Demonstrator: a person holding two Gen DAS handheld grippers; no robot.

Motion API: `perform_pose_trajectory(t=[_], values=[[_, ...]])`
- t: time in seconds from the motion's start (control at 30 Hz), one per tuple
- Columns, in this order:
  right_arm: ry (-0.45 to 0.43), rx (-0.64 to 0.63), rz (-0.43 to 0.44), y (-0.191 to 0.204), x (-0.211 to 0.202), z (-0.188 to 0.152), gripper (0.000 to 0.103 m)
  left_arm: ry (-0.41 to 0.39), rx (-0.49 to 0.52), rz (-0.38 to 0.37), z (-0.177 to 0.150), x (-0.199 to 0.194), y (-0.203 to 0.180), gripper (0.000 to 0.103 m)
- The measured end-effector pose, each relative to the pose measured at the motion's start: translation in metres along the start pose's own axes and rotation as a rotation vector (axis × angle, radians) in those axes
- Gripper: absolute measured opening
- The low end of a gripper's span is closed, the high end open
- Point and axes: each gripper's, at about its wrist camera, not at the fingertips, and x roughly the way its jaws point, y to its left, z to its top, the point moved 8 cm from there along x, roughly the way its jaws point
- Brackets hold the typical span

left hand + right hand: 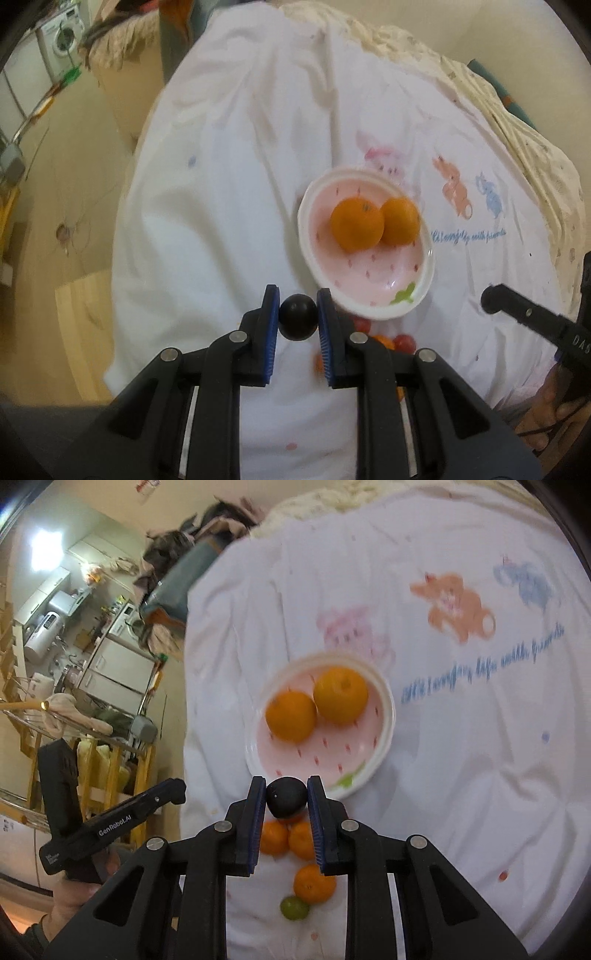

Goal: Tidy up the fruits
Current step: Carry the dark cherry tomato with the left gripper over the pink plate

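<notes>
Nearest, each gripper is closed on a small dark round fruit: the left gripper point(298, 319) on one dark fruit point(297, 320), the right gripper point(287, 797) on another dark fruit point(287, 797). Below them, small oranges point(314, 883) and a green fruit point(294, 907) lie loose on the white cloth point(461, 775). Farther, the pink plate point(384, 716) holds two oranges point(340, 695). Sorting appears partly done.

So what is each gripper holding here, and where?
Each holds a dark round fruit, pinched across its sides at the pad tips: left gripper, fruit; right gripper, fruit.
</notes>
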Motion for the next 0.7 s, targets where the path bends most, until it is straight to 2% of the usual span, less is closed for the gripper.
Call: perform_pose_trajectory(t=[0.27, 0.43, 0.63, 0.7], values=[[-0.051, -0.004, 0.004, 0.002, 0.014, 0.048, 0.024, -0.031, 0.048, 0.026, 0.046, 0.008, -0.011, 0.017], [-0.046, -0.018, -0.010, -0.003, 0.030, 0.072, 0.024, -0.003, 0.059, 0.026, 0.068, 0.033, -0.021, 0.017], [-0.047, -0.021, -0.015, -0.010, 0.056, 0.095, 0.024, 0.017, 0.051, -0.008, 0.090, 0.067, -0.036, 0.017], [-0.024, -0.011, -0.016, -0.015, 0.071, 0.101, 0.024, 0.019, 0.048, -0.014, 0.095, 0.079, -0.038, 0.017]])
